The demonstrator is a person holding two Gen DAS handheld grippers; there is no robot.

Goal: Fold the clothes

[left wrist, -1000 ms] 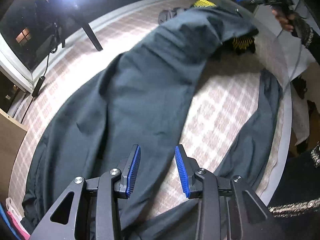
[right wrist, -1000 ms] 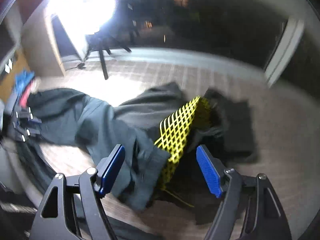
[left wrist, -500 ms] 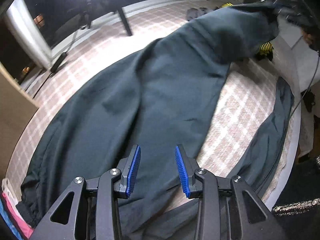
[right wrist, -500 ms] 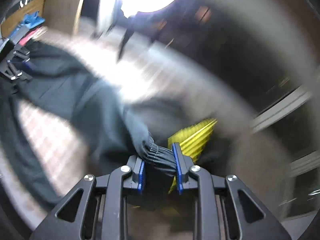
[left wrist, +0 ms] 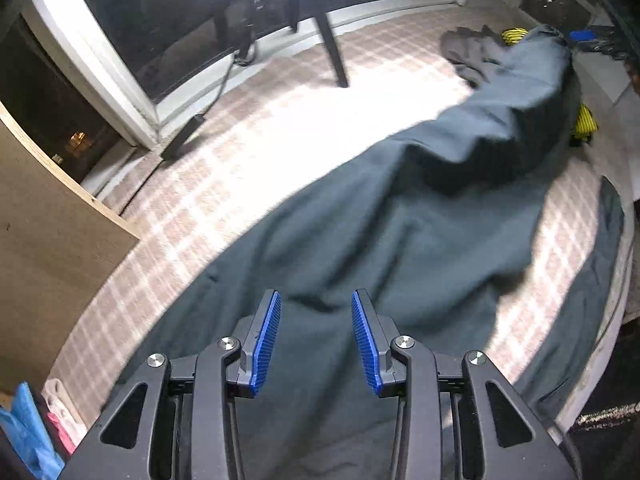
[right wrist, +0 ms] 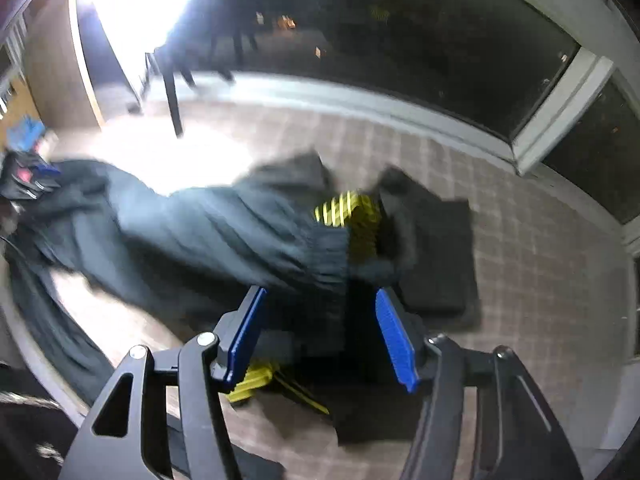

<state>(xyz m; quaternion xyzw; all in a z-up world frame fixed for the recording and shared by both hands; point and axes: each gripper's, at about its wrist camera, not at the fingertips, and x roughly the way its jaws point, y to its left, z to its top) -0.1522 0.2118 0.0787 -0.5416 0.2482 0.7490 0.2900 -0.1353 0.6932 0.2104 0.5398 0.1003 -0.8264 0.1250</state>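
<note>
Left gripper (left wrist: 316,340) jaws parted, empty, above dark trousers (left wrist: 360,232) spread on the checked bed cover (left wrist: 248,148). Right gripper (right wrist: 320,344) wide, empty, over the ribbed cuff (right wrist: 328,252); bare cover beyond.

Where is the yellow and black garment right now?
In the right wrist view, the yellow and black garment lies centre frame, partly under the dark trouser leg, just beyond the right gripper.

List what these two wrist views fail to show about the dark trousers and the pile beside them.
- Right wrist view: motion blur smears the dark trousers; whether the open right tongs touch the cuff is unclear.
- Yellow-striped garment: mostly buried under dark clothes, type unknown.
- Left wrist view: trousers' near end is hidden behind the open left tongs and cut by the bottom edge.
</note>
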